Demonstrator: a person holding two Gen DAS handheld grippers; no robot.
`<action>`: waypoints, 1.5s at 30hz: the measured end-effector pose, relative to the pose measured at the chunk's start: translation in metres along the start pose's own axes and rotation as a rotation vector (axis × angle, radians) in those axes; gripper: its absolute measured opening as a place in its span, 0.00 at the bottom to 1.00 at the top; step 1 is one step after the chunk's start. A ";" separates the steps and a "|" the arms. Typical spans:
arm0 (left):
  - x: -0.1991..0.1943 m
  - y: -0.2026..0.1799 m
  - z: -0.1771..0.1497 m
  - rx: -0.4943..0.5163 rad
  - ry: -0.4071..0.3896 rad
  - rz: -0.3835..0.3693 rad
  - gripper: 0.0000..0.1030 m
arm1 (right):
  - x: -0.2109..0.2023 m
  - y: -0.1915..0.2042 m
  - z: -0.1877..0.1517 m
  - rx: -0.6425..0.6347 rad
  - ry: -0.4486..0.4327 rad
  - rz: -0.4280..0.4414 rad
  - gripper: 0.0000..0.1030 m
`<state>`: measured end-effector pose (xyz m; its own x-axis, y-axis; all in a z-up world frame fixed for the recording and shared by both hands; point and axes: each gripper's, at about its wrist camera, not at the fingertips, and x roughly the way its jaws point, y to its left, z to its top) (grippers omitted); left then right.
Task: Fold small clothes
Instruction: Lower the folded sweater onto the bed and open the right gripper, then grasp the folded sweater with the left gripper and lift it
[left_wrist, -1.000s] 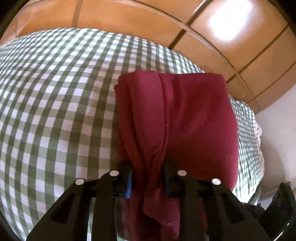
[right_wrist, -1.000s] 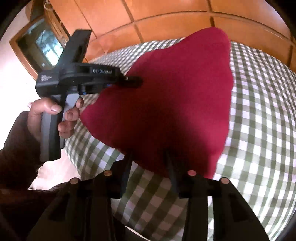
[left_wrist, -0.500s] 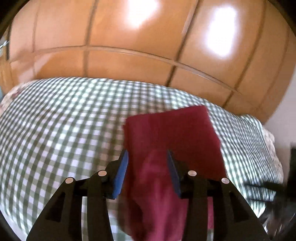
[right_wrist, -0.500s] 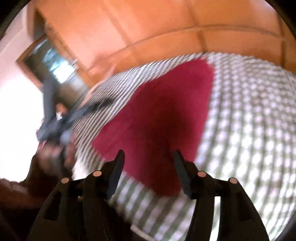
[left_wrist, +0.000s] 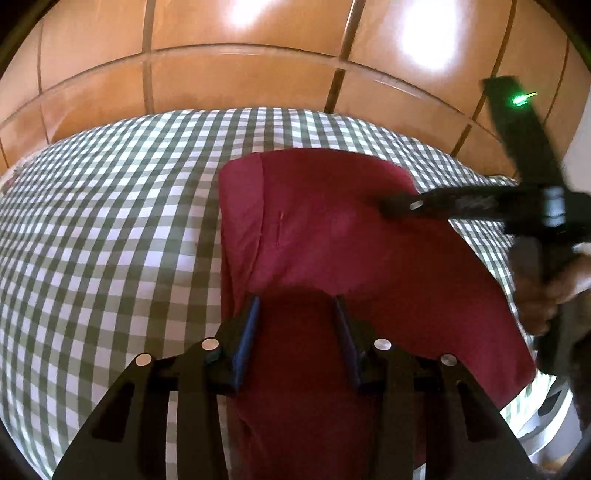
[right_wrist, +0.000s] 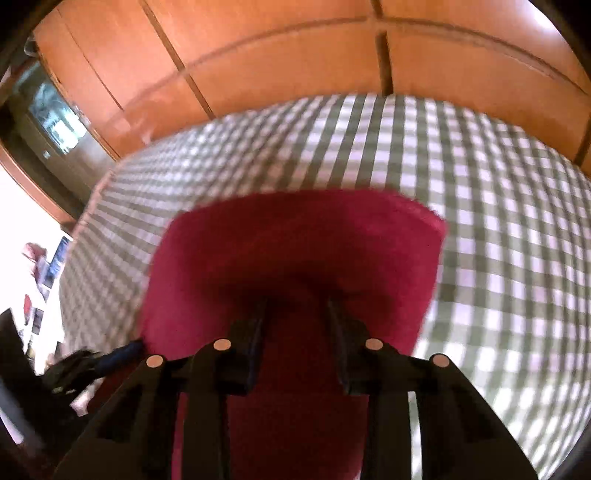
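Observation:
A dark red garment (left_wrist: 332, 236) lies folded flat on the green-and-white checked bed cover (left_wrist: 110, 221), with a folded strip along its left side. My left gripper (left_wrist: 296, 306) hovers over the garment's near part. Its blue-padded fingers stand apart and no cloth is pinched between them. In the right wrist view the same garment (right_wrist: 295, 243) fills the middle, blurred. My right gripper (right_wrist: 295, 314) is low over it with its jaws closing; cloth lies under and between the tips. The left wrist view shows that gripper (left_wrist: 391, 205) from the side, its tip on the garment's far right part.
A glossy orange wooden wardrobe (left_wrist: 240, 74) runs behind the bed. A person's hand (left_wrist: 554, 291) holds the right gripper's handle at the bed's right edge. A dark framed window or mirror (right_wrist: 48, 118) sits at the left. Bare checked cover spreads left of the garment.
The left gripper has let go of the bunched fold it pinched and now stands open over flat cloth. The right gripper has swung from the garment's edge to over its middle, jaws narrower.

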<state>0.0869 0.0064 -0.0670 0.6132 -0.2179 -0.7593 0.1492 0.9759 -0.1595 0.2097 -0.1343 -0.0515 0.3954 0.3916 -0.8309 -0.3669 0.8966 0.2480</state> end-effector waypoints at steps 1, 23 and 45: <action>-0.001 0.000 -0.001 -0.001 -0.001 0.009 0.39 | 0.002 0.000 0.004 -0.003 -0.007 -0.008 0.30; -0.038 -0.005 -0.016 -0.036 -0.041 0.071 0.54 | -0.099 0.047 -0.133 -0.083 -0.174 -0.092 0.53; -0.022 0.019 -0.021 -0.126 0.002 -0.055 0.74 | -0.102 -0.012 -0.129 0.191 -0.106 0.166 0.82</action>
<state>0.0597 0.0305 -0.0669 0.6052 -0.2714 -0.7484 0.0840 0.9566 -0.2791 0.0654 -0.2119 -0.0343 0.4324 0.5468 -0.7170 -0.2729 0.8372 0.4740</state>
